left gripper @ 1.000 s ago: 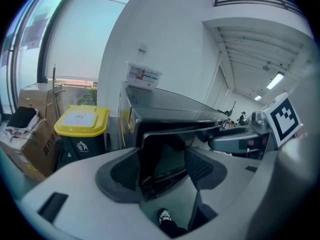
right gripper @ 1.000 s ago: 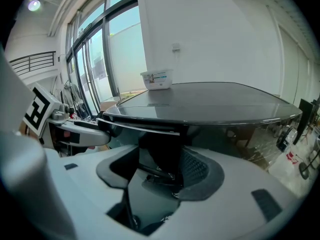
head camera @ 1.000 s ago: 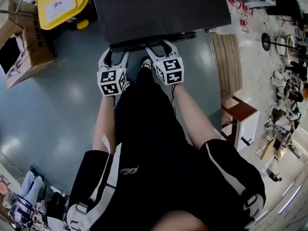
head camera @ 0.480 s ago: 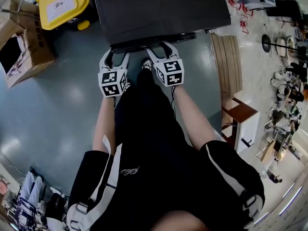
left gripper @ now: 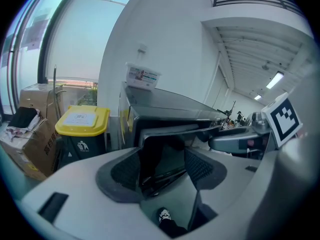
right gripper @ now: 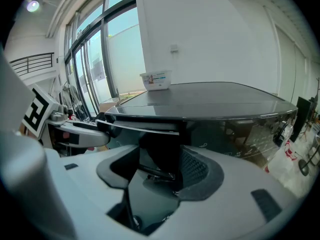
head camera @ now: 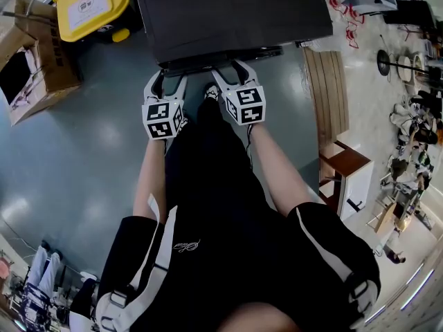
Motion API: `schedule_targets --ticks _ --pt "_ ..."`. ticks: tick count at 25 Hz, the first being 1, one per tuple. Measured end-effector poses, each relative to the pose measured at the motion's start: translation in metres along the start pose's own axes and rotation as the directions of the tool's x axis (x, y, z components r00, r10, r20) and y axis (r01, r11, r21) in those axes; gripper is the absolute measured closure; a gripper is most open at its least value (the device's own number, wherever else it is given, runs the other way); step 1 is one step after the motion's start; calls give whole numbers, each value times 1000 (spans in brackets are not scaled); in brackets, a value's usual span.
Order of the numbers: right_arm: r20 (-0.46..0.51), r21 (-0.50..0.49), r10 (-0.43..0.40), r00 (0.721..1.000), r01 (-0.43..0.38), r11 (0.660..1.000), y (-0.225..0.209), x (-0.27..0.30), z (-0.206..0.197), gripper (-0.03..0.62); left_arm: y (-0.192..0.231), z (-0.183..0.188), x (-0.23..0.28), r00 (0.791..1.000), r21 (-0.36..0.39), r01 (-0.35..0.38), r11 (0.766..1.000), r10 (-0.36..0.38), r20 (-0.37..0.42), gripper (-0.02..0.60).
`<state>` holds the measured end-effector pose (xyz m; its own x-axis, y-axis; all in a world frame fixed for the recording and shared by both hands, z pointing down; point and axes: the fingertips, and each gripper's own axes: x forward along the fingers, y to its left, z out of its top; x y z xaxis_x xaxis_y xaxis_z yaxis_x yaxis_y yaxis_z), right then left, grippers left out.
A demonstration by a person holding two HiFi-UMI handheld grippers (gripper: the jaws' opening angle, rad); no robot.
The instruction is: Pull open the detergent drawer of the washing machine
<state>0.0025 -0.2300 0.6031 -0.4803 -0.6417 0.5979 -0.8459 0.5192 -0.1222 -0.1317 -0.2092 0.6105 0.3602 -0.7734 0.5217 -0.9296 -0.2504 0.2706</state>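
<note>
While your left claw and right claw sit released, detergent drawer just ahead, you're pre-grasp: clench its lip, then pull.

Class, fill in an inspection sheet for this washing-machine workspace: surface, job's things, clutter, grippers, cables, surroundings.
Surface: glossy grey-blue floor, on which the person stands.
Job's things: dark washing machine, its upper front edge facing both grippers. The detergent drawer cannot be told apart, so open or shut is unclear.
Clutter: white tub on the machine's top, towards the back.
Grippers: left gripper and right gripper sit side by side at the machine's front edge, jaws apart, nothing clamped.
Cables: nothing seen.
Surroundings: yellow-lidded bin and cardboard box on the machine's left. Wooden bench and small cabinet on its right.
</note>
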Motion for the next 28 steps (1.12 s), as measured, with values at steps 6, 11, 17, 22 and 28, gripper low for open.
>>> schedule_targets --ticks 6,11,17,22,28 --pt "3 3 -2 1000 2 1000 1 -6 -2 341 -5 -1 -5 1000 -1 4 1000 -4 -2 302" --pt "7 -13 15 1000 -15 1000 1 -6 -3 344 -5 -2 -7 1000 22 19 1000 -19 6 304" --pt "-8 -46 69 998 -69 997 1 -2 -8 310 -8 -6 -1 999 64 52 997 -51 -16 304" --pt "-23 -69 100 995 -102 992 3 9 -13 276 -5 -7 6 998 54 59 997 -58 -9 304" --pt "-32 -59 76 997 -78 995 0 9 -10 304 -6 -4 6 997 53 80 995 -79 -21 302"
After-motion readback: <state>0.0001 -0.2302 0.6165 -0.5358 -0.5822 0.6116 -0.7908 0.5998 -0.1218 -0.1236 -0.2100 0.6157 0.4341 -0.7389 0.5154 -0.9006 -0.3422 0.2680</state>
